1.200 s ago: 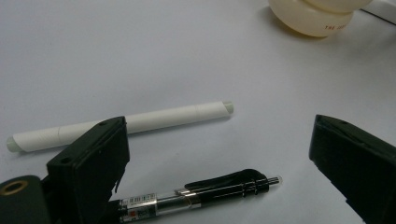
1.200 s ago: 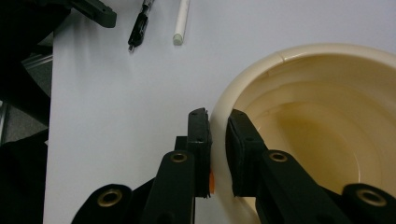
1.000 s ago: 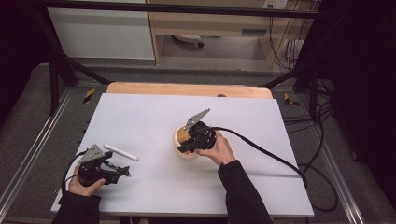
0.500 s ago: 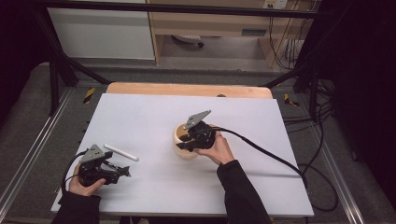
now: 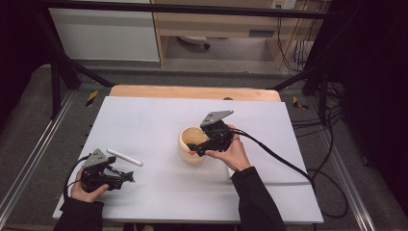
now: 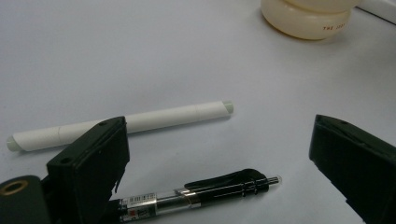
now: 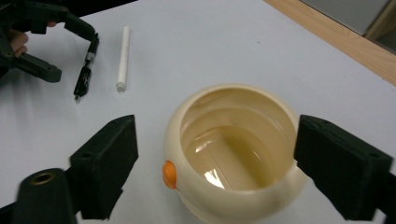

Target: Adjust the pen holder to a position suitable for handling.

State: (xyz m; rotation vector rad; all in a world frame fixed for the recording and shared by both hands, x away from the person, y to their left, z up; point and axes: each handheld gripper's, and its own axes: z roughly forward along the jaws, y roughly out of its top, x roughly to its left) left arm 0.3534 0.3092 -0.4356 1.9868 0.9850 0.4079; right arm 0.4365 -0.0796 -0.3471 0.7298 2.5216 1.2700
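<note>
Hovering over the cream round plastic pot [image 7: 233, 154], the right gripper [image 7: 217, 168] has just opened wide — the left gripper [image 6: 219, 163] stands wide around a black-clipped clear pen [image 6: 201, 193].

White table [image 5: 144, 115], cream cup [image 5: 191, 144], white stick [image 5: 124, 157], black pen [image 6: 205, 192]

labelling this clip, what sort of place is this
Probably a lab recording bench: a white-topped table in a black metal frame, loose cables on the floor, and a handheld tool above a cream cup.
</note>
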